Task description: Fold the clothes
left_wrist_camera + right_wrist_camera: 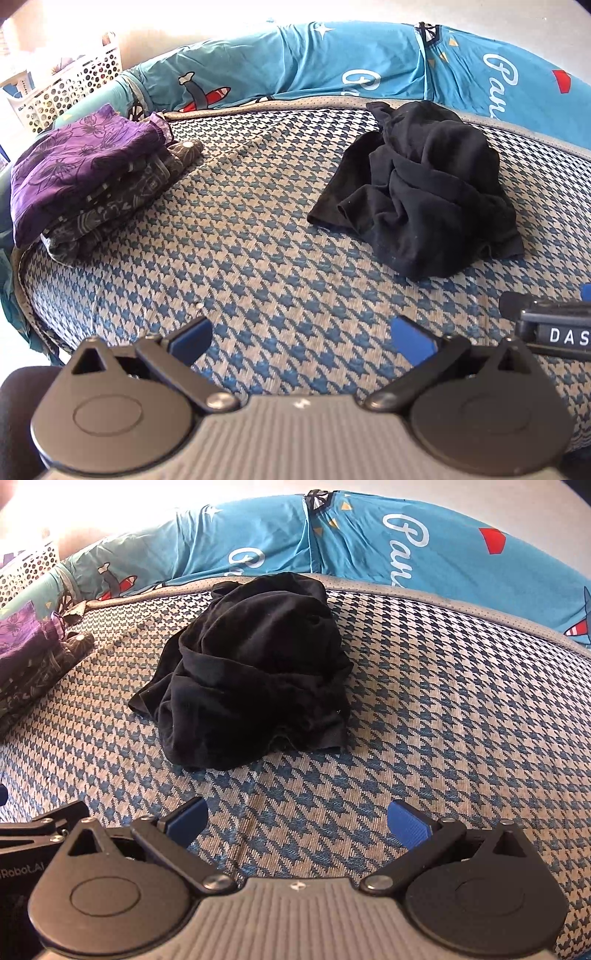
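A crumpled black garment [251, 672] is seen in the upper middle of the right wrist view, lying on a blue-and-cream houndstooth mattress [461, 709]. It lies ahead of the right gripper [297, 821] and slightly left of the gap between the jaws, well clear of both blue pads [408, 825]; bare mattress is seen between the pads and the cloth. In the left wrist view the same black garment [417, 184] is placed in the upper right of the frame, ahead and to the right of the left gripper [301, 338], and is not touched by it. The jaws of both grippers are spread wide and nothing is held between them.

A folded stack [92, 177] topped by purple floral cloth is shown whole only in the left wrist view, at the left edge of the mattress; in the right wrist view only a part of it is caught at the left margin. A white perforated basket [70, 88] is seen in the upper left, washed out by glare, so its contents cannot be made out. A teal printed sheet [332, 62] is bunched along the far side of the mattress in both views.

Both grippers are held low over the near part of the mattress, side by side and pointing toward the far side; part of the right gripper appears at the lower right of the left view.
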